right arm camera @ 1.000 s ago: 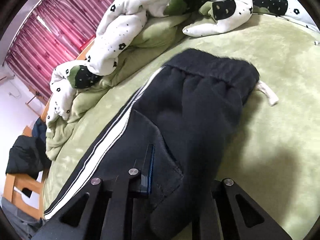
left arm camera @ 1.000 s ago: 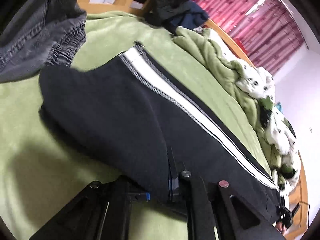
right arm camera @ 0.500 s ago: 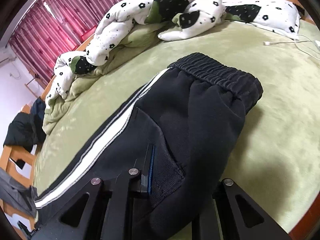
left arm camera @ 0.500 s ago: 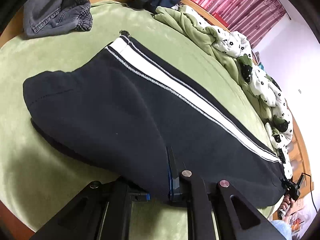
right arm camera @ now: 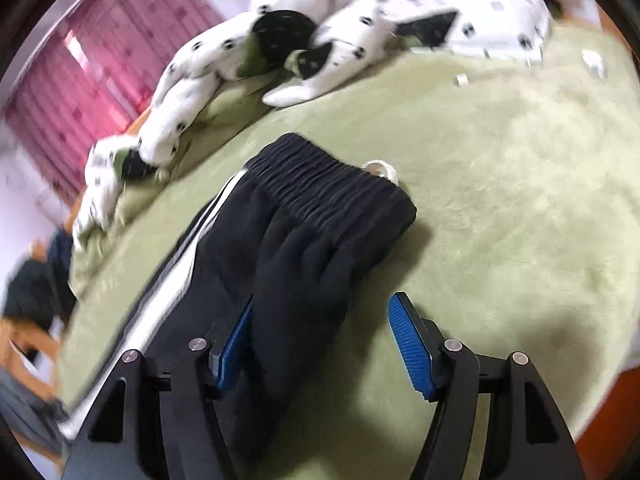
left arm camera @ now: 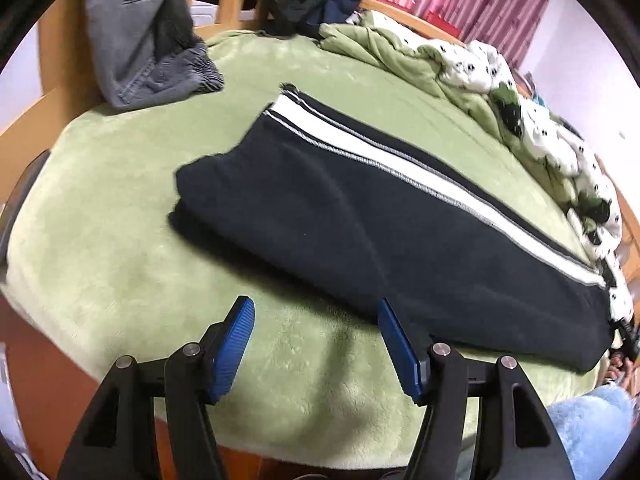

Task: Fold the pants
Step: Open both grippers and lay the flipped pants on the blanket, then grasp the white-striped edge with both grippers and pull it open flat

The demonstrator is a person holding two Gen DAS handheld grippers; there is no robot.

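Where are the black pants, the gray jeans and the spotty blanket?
black pants (left arm camera: 340,216), left wrist view, middle of the leg.
gray jeans (left arm camera: 136,40), left wrist view, hanging leg.
spotty blanket (right arm camera: 224,64), right wrist view, white bunched part.

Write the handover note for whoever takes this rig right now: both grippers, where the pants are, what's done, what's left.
Left gripper: open, empty, hovering at the near edge of the pants, leg end.
Right gripper: open, fingers straddling loose cloth near the waistband, not clamped.
Pants: flat on the green blanket, folded lengthwise, leg on leg, white stripe on top.
Done: lengthwise fold, both grips released.
Left: fold end to end, probably leg cuffs toward the waistband, then smooth.
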